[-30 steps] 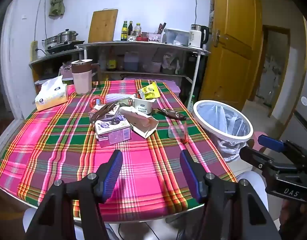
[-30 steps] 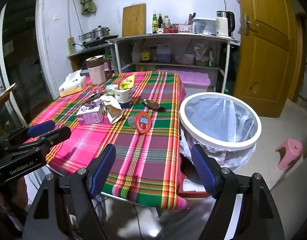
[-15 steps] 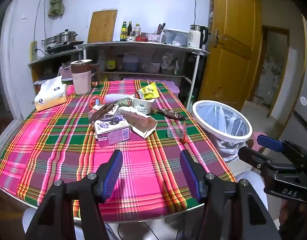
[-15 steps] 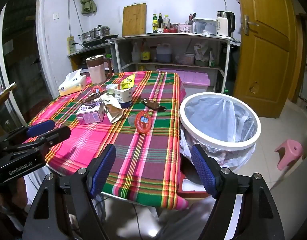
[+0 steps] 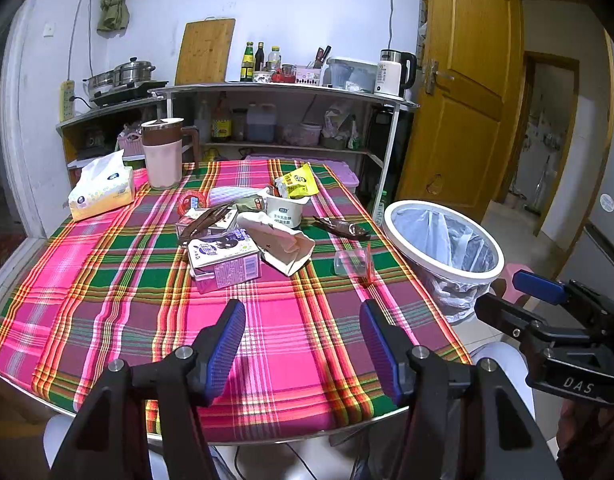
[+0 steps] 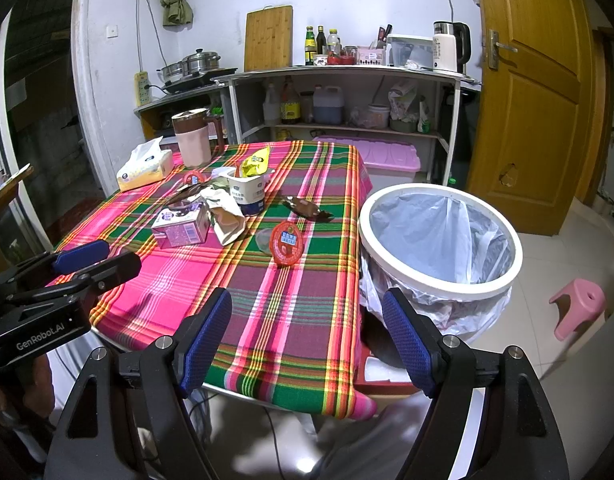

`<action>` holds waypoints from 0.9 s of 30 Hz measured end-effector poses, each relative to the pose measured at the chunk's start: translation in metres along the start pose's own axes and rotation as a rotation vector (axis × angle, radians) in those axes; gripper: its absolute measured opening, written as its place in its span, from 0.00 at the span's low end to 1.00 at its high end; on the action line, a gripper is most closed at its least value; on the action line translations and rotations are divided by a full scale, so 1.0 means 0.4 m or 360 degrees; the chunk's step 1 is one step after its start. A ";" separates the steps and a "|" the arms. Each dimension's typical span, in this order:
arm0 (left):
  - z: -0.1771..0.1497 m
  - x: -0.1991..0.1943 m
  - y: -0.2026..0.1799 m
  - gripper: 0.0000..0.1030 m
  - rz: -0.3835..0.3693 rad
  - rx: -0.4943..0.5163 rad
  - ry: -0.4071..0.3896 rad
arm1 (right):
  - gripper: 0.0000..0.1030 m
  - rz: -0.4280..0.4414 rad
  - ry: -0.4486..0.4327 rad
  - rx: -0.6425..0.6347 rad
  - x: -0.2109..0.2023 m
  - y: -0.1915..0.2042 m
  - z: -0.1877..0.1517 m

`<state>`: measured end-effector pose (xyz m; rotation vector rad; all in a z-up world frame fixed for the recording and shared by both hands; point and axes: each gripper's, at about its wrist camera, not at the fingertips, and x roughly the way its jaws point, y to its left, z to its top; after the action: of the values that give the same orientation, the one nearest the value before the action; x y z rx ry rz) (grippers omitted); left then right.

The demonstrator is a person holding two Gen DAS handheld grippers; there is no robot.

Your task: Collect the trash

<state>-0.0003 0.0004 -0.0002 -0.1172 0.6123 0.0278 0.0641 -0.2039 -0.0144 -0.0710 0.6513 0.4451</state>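
We found the left gripper (image 5: 301, 344) at the bottom of its frame, jaws wide apart and empty, above the near edge of the plaid tablecloth (image 5: 119, 280). The right gripper (image 6: 307, 340), low in its own frame, was likewise spread wide and held nothing. The trash lay at mid-frame: a milk carton (image 5: 225, 262), a crumpled paper bag (image 5: 281, 242), a yogurt cup (image 5: 285, 212), a brown wrapper (image 5: 341, 228) and a jelly cup (image 6: 285, 242). The lined trash bin (image 6: 441, 240) stood just beside the table, at right.
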 end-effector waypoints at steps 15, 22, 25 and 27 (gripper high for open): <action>0.002 -0.007 0.001 0.57 -0.0003 -0.0002 0.0001 | 0.76 -0.0002 0.0002 0.0000 0.001 0.000 0.000; 0.002 -0.007 0.001 0.57 -0.0002 -0.0003 0.0001 | 0.76 -0.0002 0.0002 -0.0002 -0.002 -0.001 0.003; 0.002 -0.006 0.001 0.57 -0.0002 -0.0003 0.0001 | 0.76 -0.0002 0.0006 0.0000 -0.001 -0.004 0.001; 0.002 -0.008 0.001 0.57 -0.0004 -0.0004 0.0001 | 0.76 -0.0002 0.0008 0.0001 0.003 0.000 -0.002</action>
<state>-0.0024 0.0009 0.0021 -0.1202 0.6130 0.0259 0.0647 -0.2037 -0.0157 -0.0717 0.6563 0.4436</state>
